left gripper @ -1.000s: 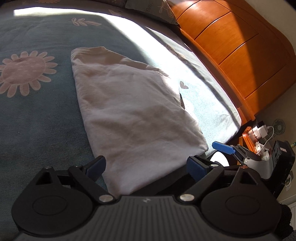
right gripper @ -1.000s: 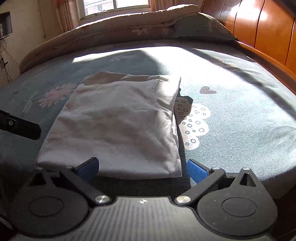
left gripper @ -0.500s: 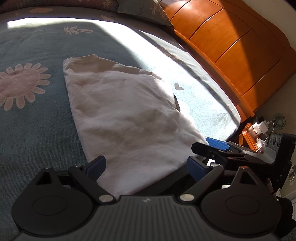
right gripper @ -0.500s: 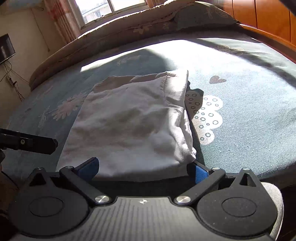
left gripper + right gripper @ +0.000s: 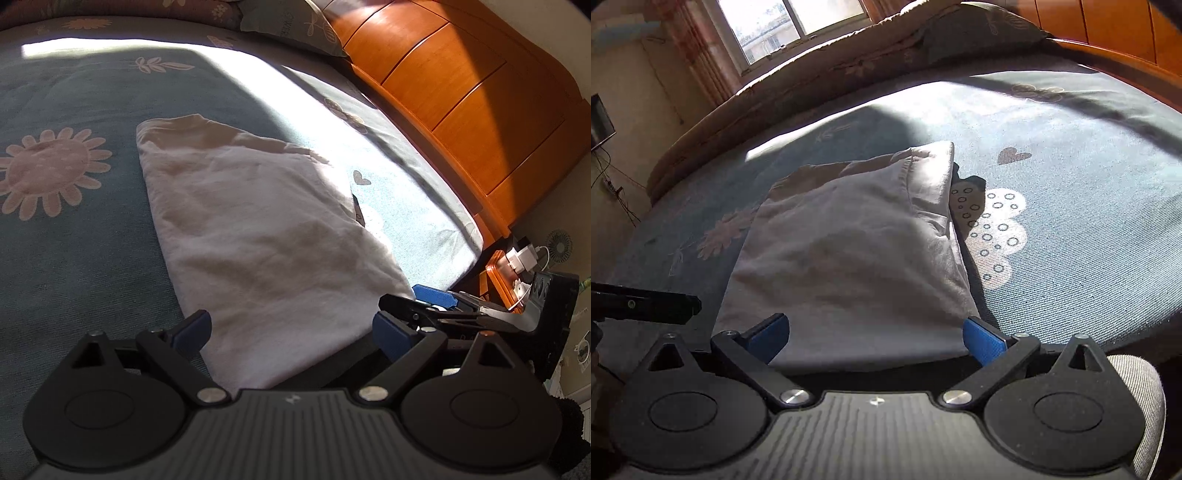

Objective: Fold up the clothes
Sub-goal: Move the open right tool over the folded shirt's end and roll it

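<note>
Left wrist view: the left gripper [image 5: 291, 328] spreads wide and grips nothing, its blue pads straddling the near edge of the folded white garment [image 5: 258, 236]. Beside it, the right gripper [image 5: 877, 334] also gapes, empty, at that garment's near right corner on the bed [image 5: 1071, 221].

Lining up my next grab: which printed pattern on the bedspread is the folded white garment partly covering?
The cloud with rings, right beside the garment; its left edge is hidden under the cloth. The heart and daisy lie clear.
</note>
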A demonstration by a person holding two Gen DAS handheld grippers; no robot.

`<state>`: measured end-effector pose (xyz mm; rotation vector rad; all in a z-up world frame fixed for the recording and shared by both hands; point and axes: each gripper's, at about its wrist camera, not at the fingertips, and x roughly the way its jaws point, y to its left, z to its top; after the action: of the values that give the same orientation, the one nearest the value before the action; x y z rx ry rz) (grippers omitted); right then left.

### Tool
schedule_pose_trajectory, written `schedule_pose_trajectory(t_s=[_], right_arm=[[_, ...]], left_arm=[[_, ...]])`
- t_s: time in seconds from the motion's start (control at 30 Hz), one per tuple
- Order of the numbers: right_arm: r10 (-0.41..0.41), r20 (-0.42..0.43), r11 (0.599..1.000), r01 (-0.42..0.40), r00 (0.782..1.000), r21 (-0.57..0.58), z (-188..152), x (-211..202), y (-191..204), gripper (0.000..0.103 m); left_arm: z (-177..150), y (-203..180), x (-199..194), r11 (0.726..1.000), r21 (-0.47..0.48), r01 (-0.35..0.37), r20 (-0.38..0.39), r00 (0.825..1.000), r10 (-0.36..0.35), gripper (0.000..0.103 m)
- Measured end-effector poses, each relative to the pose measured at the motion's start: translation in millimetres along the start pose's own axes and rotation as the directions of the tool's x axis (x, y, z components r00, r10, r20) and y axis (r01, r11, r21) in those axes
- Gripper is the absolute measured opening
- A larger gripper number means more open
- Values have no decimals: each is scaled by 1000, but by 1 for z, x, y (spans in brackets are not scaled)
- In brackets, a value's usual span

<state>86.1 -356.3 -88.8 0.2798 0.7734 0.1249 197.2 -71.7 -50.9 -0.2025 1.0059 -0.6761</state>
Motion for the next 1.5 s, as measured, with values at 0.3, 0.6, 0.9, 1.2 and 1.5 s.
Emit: schedule_pose_trajectory(t_s=[0.3, 0.6, 0.9, 1.2, 1.5], right_arm=[[161, 29, 987, -162, 986, 9, 13, -16, 12, 103], [183, -82, 976, -191, 980, -102, 0, 5, 47, 103], [229, 6, 973, -229, 974, 6, 40, 10, 13, 103], [228, -6, 972, -227, 974, 66, 42, 47, 2, 103], [222, 25, 953, -222, 975, 208, 71, 40, -40, 103]], left_arm=[[7, 4, -2, 1000, -23, -9, 18, 1000, 9, 94], [15, 20, -6, 996, -86, 21, 29, 999, -19, 94], [41, 19, 9, 995, -93, 28, 29, 999, -25, 94], [46, 31, 30, 988, -144, 51, -7, 999, -53, 94], [55, 67, 34, 963, -266, 32, 45, 999, -21, 94]])
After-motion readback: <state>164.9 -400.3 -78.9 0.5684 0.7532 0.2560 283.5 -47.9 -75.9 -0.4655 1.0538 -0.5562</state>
